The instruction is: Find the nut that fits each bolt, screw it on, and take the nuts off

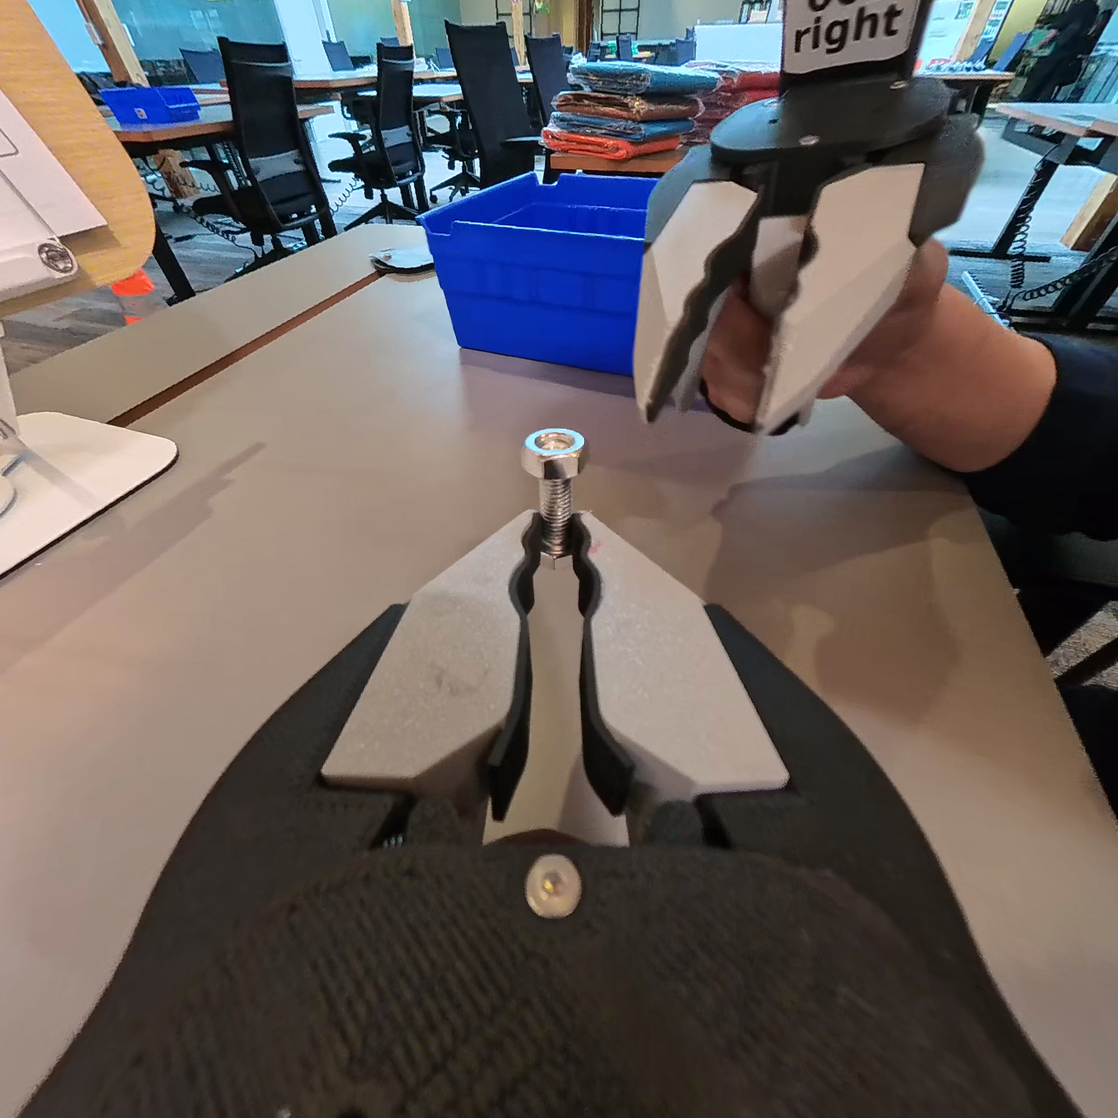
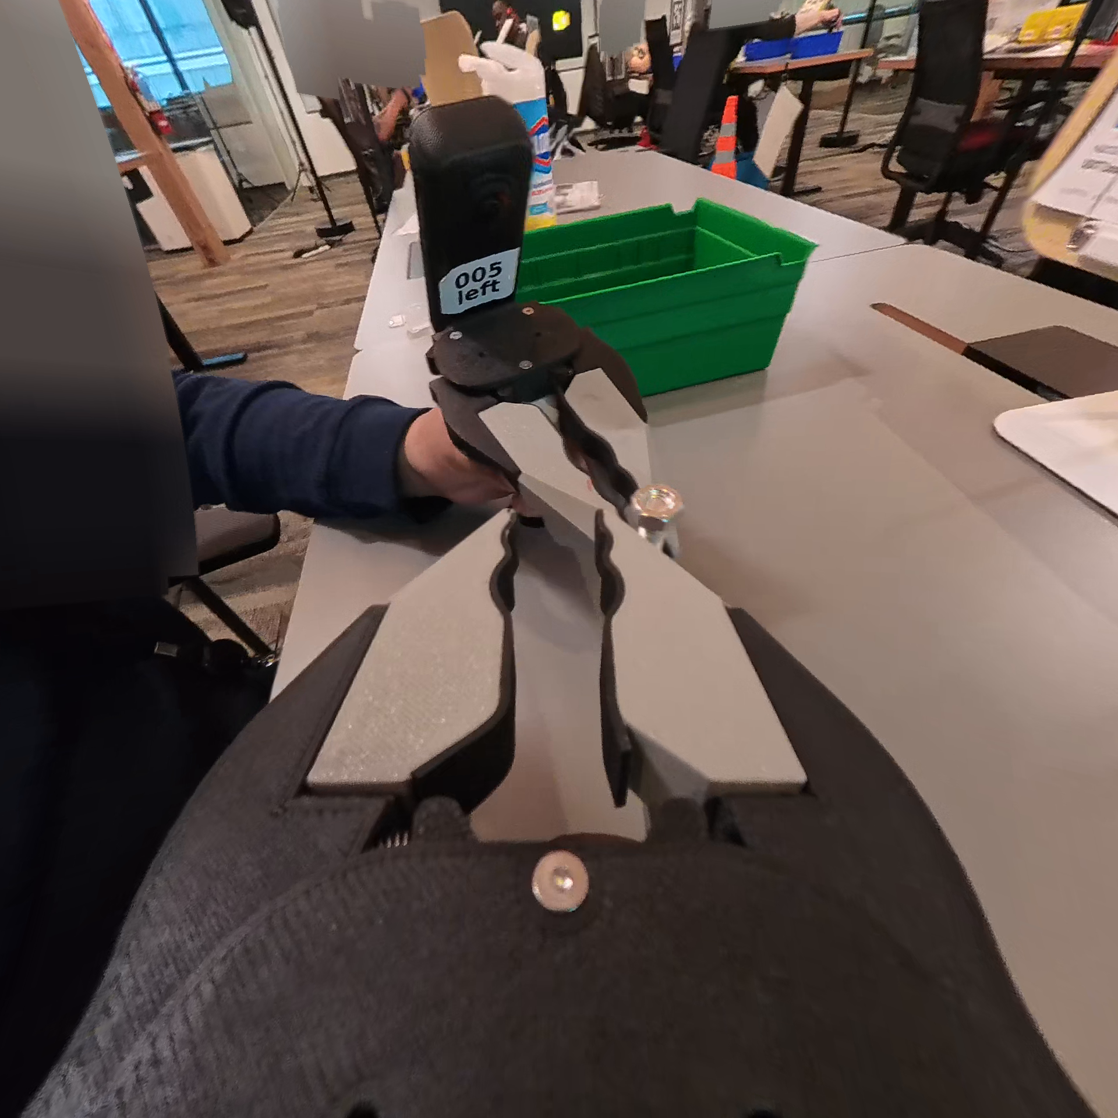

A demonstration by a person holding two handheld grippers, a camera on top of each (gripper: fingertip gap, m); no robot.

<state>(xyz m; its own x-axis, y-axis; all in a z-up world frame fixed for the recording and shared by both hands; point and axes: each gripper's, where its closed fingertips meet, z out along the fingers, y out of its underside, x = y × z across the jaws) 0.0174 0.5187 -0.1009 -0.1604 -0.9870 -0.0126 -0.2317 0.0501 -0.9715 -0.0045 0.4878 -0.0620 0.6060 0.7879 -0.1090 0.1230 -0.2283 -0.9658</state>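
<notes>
My left gripper is shut on a silver bolt, gripping it near its head, with the threaded shank pointing away from me. A silver hex nut sits on the far end of the thread. In the right wrist view the left gripper holds the bolt above the table, with the nut at its tip. My right gripper is open and empty, just left of the nut. In the left wrist view it hangs above and to the right of the nut, apart from it.
A blue bin stands on the grey table behind the bolt. A green bin stands at the far side in the right wrist view. A white stand base lies at the left. Office chairs and desks fill the background. Some 5 cm of space lies between my two pairs of fingers.
</notes>
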